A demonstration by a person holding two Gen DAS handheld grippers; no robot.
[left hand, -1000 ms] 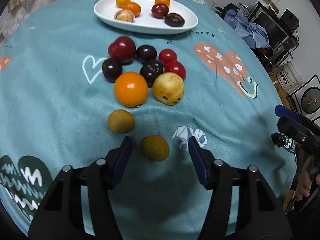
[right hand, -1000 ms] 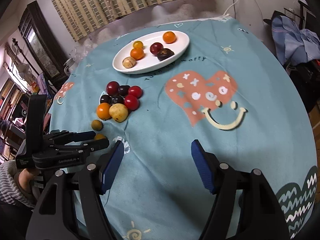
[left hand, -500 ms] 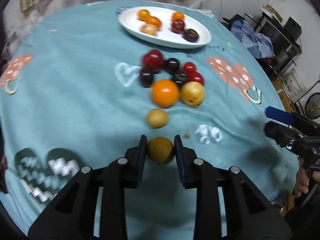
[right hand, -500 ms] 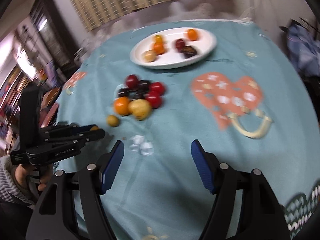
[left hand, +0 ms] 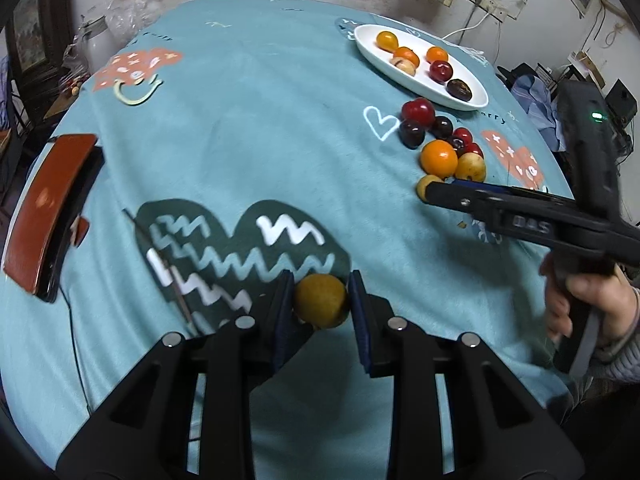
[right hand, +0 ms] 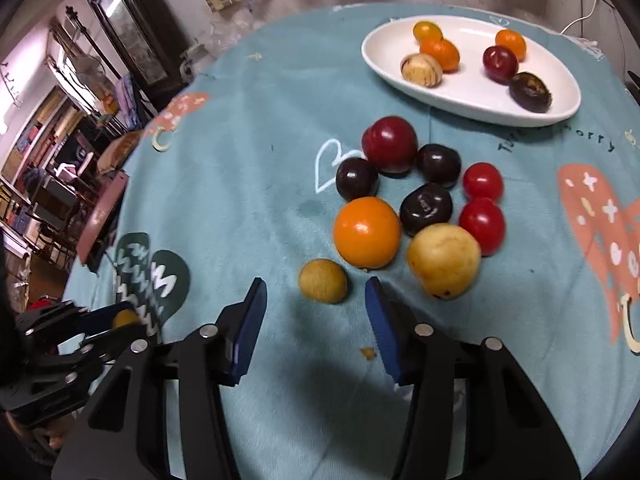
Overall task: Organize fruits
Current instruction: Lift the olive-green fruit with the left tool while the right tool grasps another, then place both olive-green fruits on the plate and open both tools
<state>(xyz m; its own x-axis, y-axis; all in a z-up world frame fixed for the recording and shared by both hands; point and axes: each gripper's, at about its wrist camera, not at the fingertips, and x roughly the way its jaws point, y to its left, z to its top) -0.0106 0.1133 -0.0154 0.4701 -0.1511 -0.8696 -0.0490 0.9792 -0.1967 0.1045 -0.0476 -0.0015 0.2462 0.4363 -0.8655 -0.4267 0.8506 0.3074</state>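
Left wrist: fingers (left hand: 320, 300) clamp brown fruit (left hand: 320, 299); right fingers (right hand: 316, 312) closing, fruit (right hand: 323, 281) untouched.

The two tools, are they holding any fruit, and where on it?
The left tool squeezes a small brown fruit by its two sides. The right tool is closing around another brown fruit but holds nothing yet.

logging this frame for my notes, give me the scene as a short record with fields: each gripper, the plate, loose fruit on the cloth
left gripper: shut on a small brownish-yellow fruit, carried above the dark heart print
right gripper: jaws closing either side of a second small brownish fruit, pads not yet touching it
white oval plate: six fruits, three orange, one pale, one red, one dark
loose cluster: large orange, yellow fruit, three dark, three red
surface: teal printed tablecloth
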